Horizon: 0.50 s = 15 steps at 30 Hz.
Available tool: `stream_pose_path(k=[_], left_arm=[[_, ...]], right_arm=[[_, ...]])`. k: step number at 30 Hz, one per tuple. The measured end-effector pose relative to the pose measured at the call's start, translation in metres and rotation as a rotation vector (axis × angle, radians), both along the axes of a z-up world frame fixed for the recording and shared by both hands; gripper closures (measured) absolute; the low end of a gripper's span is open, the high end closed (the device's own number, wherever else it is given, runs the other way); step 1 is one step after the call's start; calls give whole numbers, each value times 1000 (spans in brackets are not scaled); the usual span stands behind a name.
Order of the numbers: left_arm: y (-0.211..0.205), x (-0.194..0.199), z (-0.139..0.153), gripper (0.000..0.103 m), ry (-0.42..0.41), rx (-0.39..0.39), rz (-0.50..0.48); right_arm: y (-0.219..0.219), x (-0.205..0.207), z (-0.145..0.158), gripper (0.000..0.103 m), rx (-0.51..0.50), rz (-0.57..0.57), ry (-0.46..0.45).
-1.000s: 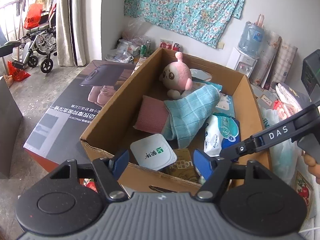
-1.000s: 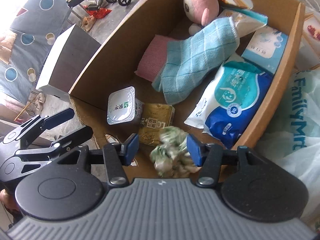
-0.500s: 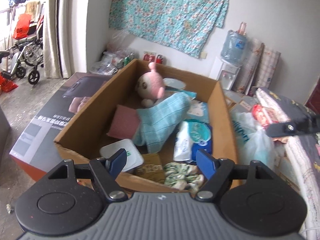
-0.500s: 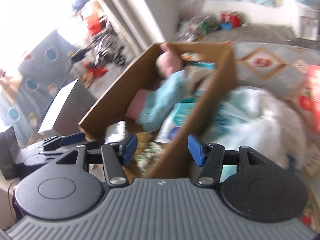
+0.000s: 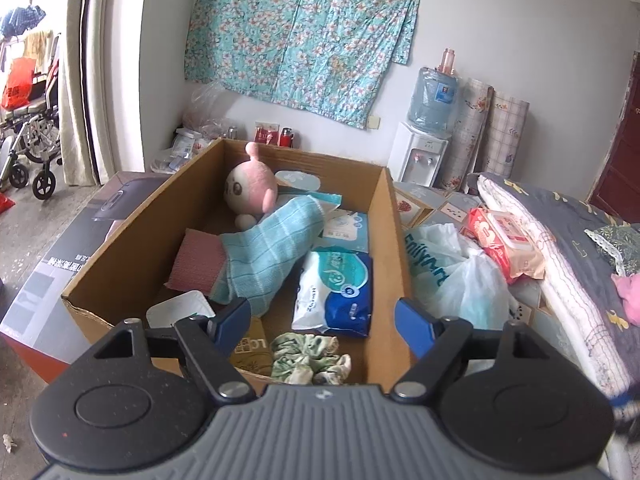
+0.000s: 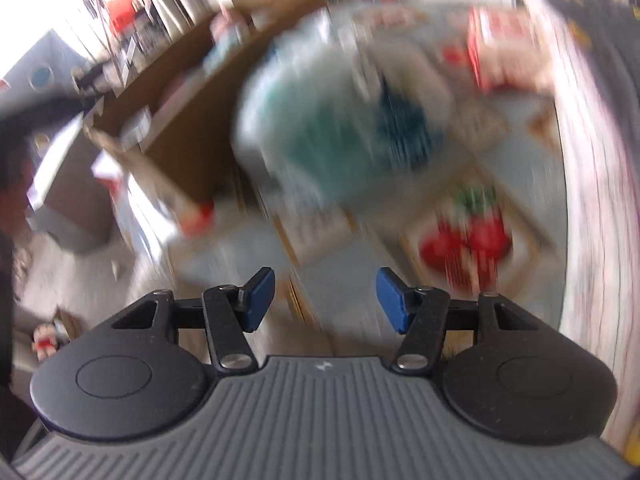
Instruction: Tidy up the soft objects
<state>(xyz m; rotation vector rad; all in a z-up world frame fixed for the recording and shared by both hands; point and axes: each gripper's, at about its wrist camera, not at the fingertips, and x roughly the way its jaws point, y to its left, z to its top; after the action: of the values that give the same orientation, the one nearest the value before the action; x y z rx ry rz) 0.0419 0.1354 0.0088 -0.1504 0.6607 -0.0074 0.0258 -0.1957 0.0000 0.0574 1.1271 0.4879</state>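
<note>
Green-and-white floral scrunchie [image 5: 310, 358], crumpled, lay in near end of cardboard box [image 5: 394, 240], beside blue wet-wipes pack [image 5: 334, 292]. Left gripper [image 5: 322, 318] jaws spread wide, empty. Right gripper [image 6: 325, 300] jaws apart, empty; view blurred.

Green floral scrunchie [image 5: 310, 358] gone from right gripper [image 6: 325, 300], now lying in cardboard box [image 5: 394, 240] near front wall, beside wipes pack [image 5: 334, 294]. Right gripper empty, swung away from box over white plastic bag [image 6: 340, 120]; view motion-blurred. Left gripper [image 5: 322, 320] jaws wider, pulled back from box.
</note>
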Motion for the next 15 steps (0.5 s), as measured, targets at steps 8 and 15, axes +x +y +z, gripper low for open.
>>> stream_pose_path(k=[8,15], left_arm=[[-24,-27,13,19,-6,52,-66],[-43,-61,11,6,1,72,-58]], right_arm=[[0,-24,4,47,151,-131,-80],[45,-40,33,16,121,-104,-297]])
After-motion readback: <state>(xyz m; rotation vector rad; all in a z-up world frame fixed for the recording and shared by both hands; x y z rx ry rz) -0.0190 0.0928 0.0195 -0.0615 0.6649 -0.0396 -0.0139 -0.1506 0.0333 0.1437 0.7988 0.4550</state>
